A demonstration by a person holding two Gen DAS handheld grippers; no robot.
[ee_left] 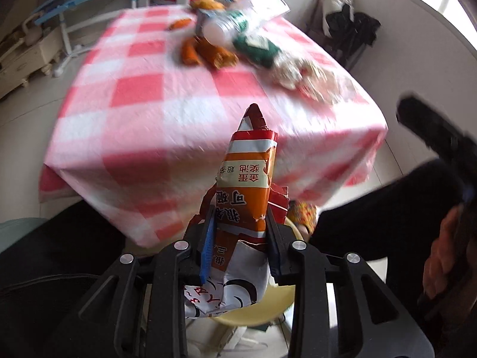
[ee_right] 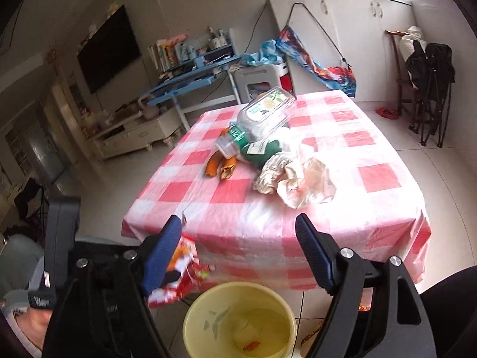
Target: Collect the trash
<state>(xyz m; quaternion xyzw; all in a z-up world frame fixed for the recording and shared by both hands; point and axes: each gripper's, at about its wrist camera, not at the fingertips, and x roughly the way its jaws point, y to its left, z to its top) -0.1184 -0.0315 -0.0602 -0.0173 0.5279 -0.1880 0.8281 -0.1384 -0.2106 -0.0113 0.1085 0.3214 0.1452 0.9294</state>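
Note:
My left gripper [ee_left: 240, 223] is shut on a tall orange and white snack wrapper [ee_left: 247, 185], held upright just in front of the table edge and over the yellow bucket [ee_left: 283, 298]. My right gripper [ee_right: 238, 220] stands open with nothing between its pads, above the bucket [ee_right: 208, 294]. A red and white wrapper [ee_right: 182, 271] hangs beside its left finger, over the bucket's rim. On the checked tablecloth [ee_right: 372, 208] lie a clear plastic box [ee_right: 268, 110], a bottle [ee_right: 235, 140], orange peels [ee_right: 222, 167], a green packet [ee_right: 262, 149] and crumpled paper [ee_right: 295, 179].
The bucket stands on the tiled floor against the table's near edge, with small scraps inside. A black folding chair [ee_right: 432, 89] stands right of the table, a blue desk [ee_right: 190, 77] and white cabinet [ee_right: 342, 44] behind it. A hand [ee_left: 447, 253] holds the other gripper.

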